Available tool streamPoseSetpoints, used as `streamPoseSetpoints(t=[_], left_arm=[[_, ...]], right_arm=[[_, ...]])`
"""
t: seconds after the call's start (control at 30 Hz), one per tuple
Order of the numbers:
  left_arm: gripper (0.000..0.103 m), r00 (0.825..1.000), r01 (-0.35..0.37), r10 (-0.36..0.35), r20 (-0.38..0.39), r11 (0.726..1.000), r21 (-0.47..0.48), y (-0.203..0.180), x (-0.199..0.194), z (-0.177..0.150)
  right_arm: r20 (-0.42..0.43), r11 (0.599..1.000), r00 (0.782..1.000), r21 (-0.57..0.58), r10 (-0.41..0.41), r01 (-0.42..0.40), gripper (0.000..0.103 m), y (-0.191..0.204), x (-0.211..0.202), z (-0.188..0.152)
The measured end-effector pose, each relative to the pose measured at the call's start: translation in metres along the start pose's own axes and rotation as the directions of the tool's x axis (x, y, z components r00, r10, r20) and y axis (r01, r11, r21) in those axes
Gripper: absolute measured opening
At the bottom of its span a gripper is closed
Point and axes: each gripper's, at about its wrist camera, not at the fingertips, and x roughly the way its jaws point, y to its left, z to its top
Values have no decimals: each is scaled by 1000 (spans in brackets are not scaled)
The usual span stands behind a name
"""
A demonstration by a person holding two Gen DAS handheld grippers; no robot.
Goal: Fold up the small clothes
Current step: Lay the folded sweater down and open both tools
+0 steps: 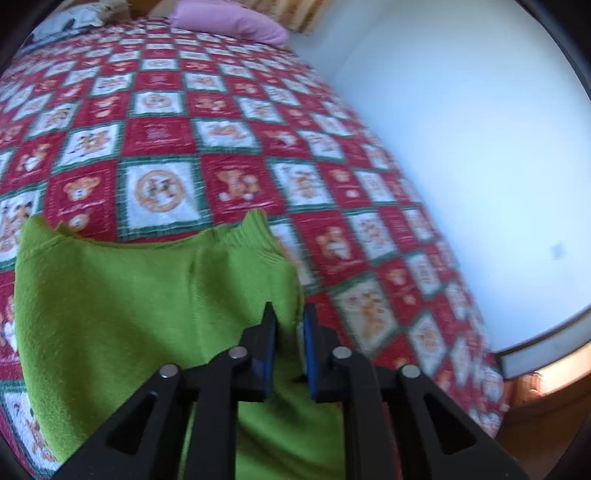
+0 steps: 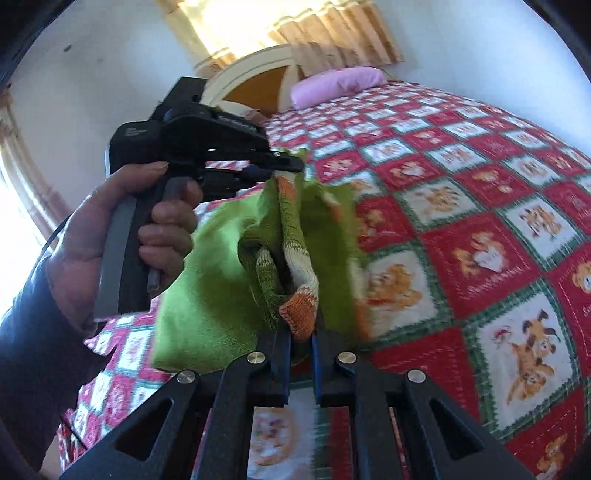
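Left gripper [image 1: 290, 314]: jaws nearly closed, a fold of the green sweater [image 1: 147, 295] pinched between the blue pads at its right-hand edge. Right gripper [image 2: 300, 330]: jaws narrow, clamped on the orange-and-white knit cuff or hem of the same green sweater [image 2: 221, 258]. In the right wrist view the left gripper [image 2: 291, 164], with the person's hand [image 2: 122, 236] on its handle, grips the cloth higher up.

Garment location: lifted above the patchwork quilt [image 1: 229, 140], part draped toward it; pink pillow [image 1: 229, 18] far off at the head of the bed.

Step, as judged: carrying or spreading the sweater, no fold laid yet. Next move calls for pulling the two holds apart to tension the cloth, then lowering it flat.

Orientation: ribbed edge points away, toward the pillow. Long axis: cannot tell; bunched.
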Motion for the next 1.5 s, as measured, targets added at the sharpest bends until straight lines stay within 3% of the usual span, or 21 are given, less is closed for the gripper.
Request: streamPoseSetpoints(t=[0.07,0.13,0.2,0.27,0.37,0.5,0.6,0.63,0.67,0.83,0.9,1.03,1.1,1.17,1.27,1.37,1.43,1.47,1.5], left_arm=[[17,1000,7,-7,-5,1000,6,-1,-2,-7],[25,999,-20,17,42,997,70,-1,-22,-17],[55,992,-57,43,115,992,114,5,-46,-30],[71,974,-129,98,204,981,147,19,-76,-51],[71,947,-213,165,275,965,155,41,-100,-83],[71,926,-279,240,292,956,97,70,-106,-114],[81,933,-260,244,263,965,27,88,-96,-132],[83,933,-253,243,266,967,5,90,-93,-135],[86,936,-238,234,263,971,-15,93,-93,-137],[91,945,-228,221,241,974,3,85,-83,-141],[95,951,-230,225,213,973,2,84,-71,-137],[98,956,-211,214,203,977,-33,93,-70,-143],[98,956,-199,204,211,979,-47,96,-78,-148],[97,953,-190,202,225,979,-72,98,-87,-154],[97,944,-204,215,251,976,-70,95,-93,-161],[98,941,-221,228,251,974,-56,92,-86,-168],[101,942,-237,243,232,970,-53,93,-77,-171],[102,943,-236,243,229,970,-61,94,-74,-174],[102,947,-227,236,218,972,-67,97,-72,-176]], right_arm=[[-31,999,1000,39,0,1,8,-13,7,-2],[-50,997,999,72,-4,7,11,-23,7,-4],[-20,995,999,84,-47,48,35,-26,-4,-3],[38,990,992,74,-121,118,38,-25,-20,2],[96,993,988,20,-118,117,38,-12,-31,23],[34,997,999,-64,-36,38,38,8,-3,58],[-98,999,995,-42,-6,2,37,9,49,79],[-138,999,990,-37,-14,9,30,8,67,82],[-157,999,987,-34,-32,27,8,3,81,85],[-106,989,984,-57,-140,135,5,-3,94,98],[-157,984,972,-49,-175,169,5,-17,115,94],[-147,990,979,-28,-140,137,7,-23,108,95],[-110,986,981,-52,-160,155,35,-16,85,93],[-49,985,986,-66,-162,159,40,-7,63,91],[9,984,995,-148,-101,101,40,17,25,76],[-19,965,1000,-263,-18,12,40,41,17,53],[-77,950,994,-308,-73,46,40,41,33,40],[-112,952,987,-297,-115,77,36,32,44,34],[-149,956,978,-276,-148,103,17,19,55,30]])
